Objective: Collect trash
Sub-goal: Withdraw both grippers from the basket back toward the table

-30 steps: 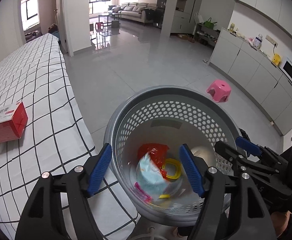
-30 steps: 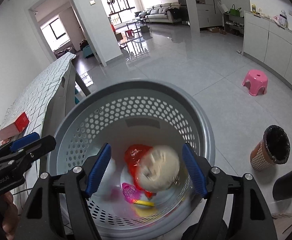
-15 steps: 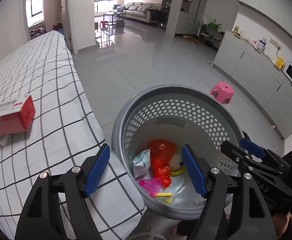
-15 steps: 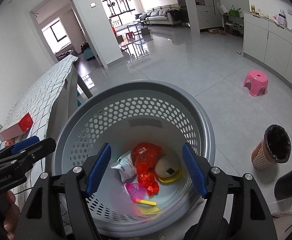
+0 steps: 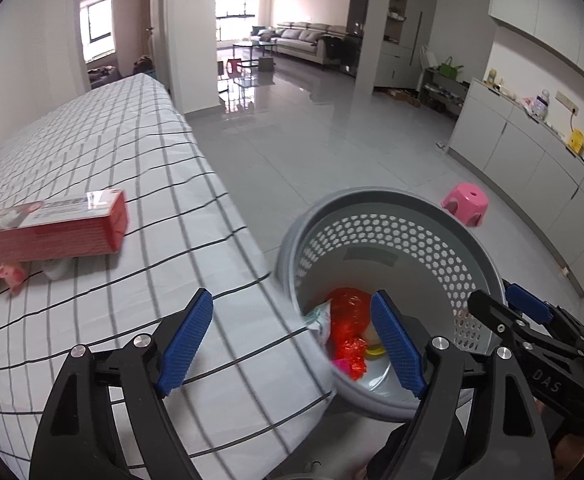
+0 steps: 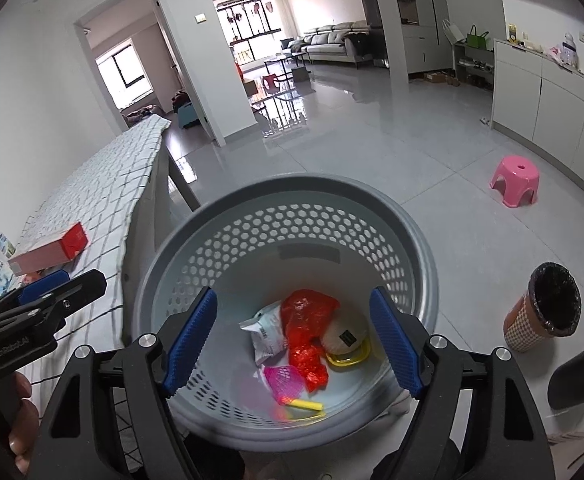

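Right wrist view: right gripper hanging wide apart, empty, over grey basket; red bag, white packet sitting inside. Left gripper also gaping, straddling checked table edge and basket.

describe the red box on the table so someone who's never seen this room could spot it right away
Start at the long table with the white, black-gridded cloth, left of the grey perforated basket. On the cloth lies a long flat red box, propped on small items underneath it. Its solid red end and pale printed top set it apart from the little pink packet tucked below.
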### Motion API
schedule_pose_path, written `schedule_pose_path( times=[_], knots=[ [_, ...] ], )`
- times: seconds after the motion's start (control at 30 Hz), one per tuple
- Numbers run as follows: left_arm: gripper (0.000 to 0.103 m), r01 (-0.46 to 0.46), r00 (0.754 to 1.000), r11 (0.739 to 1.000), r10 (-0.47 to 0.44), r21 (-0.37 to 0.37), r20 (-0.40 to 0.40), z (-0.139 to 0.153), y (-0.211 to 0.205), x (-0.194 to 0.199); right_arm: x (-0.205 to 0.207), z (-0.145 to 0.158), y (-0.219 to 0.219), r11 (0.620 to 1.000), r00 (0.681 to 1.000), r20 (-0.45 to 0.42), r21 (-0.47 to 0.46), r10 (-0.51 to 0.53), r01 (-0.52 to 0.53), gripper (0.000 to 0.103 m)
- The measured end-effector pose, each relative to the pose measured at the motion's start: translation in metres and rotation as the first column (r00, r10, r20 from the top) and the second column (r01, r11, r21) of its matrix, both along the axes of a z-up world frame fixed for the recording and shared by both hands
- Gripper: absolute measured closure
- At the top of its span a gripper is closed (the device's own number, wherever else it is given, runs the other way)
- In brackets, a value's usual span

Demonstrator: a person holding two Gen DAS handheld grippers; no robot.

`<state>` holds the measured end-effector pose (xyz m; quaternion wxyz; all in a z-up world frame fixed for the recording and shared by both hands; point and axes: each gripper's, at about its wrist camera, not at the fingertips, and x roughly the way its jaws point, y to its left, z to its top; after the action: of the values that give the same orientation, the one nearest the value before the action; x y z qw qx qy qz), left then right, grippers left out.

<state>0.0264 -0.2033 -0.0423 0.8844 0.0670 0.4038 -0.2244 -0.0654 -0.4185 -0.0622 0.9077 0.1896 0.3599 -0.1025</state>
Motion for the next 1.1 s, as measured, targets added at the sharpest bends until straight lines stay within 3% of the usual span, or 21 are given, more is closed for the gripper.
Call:
schedule_pose_path(
  times=[0.33,0.57,0.83,1.1],
  knots=[
    [0.018,-0.104,0.994,0.994,0.105,-0.02,0.032,0.007,0.053,0.0,0.017,0.014,0.047,0.994,0.994,0.032,-0.014,0.109,-0.108,0.025],
    [0.015,-0.194,0.98,0.981,0.195,-0.012,0.037,0.009,0.1,0.005,0.042,0.02,0.089,0.971,0.969,0.066,-0.006,0.239,-0.239,0.025],
    [0.015,-0.334,0.942,0.942,0.334,-0.013,0.042,0.011,0.166,0.016,0.088,0.036,0.148,0.908,0.902,0.107,-0.038,0.418,-0.417,0.025],
    [0.015,-0.44,0.897,0.898,0.44,-0.011,0.043,0.015,0.216,0.026,0.14,0.041,0.197,0.833,0.83,0.074,-0.084,0.553,-0.547,0.025]
  ],
)
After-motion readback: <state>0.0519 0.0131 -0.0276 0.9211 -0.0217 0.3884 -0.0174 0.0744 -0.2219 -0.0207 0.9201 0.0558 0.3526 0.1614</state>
